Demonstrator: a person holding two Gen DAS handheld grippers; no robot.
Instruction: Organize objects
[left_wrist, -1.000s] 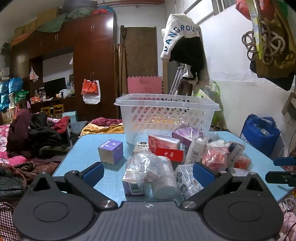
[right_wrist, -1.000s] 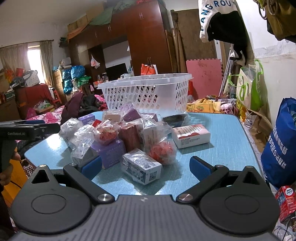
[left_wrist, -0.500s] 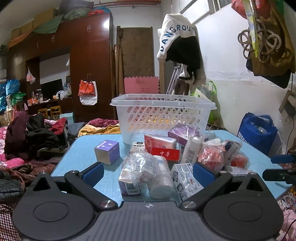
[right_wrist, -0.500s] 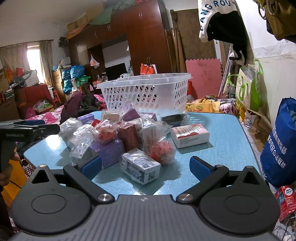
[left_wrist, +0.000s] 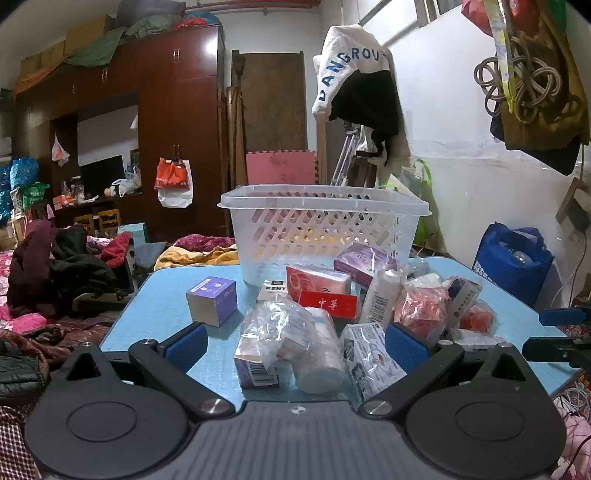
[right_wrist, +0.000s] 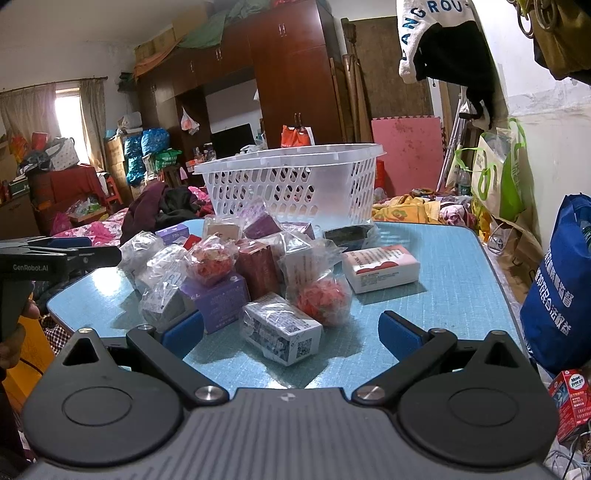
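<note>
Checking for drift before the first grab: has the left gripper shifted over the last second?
Yes. The left gripper has swung slightly left: the white basket sits further right in its view.

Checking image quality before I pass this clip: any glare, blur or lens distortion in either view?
Left wrist: sharp, wardrobe edges bow from fisheye, small glare spot on its door. Right wrist: sharp too, window blown out, plastic wrap on the boxed items glints.
</note>
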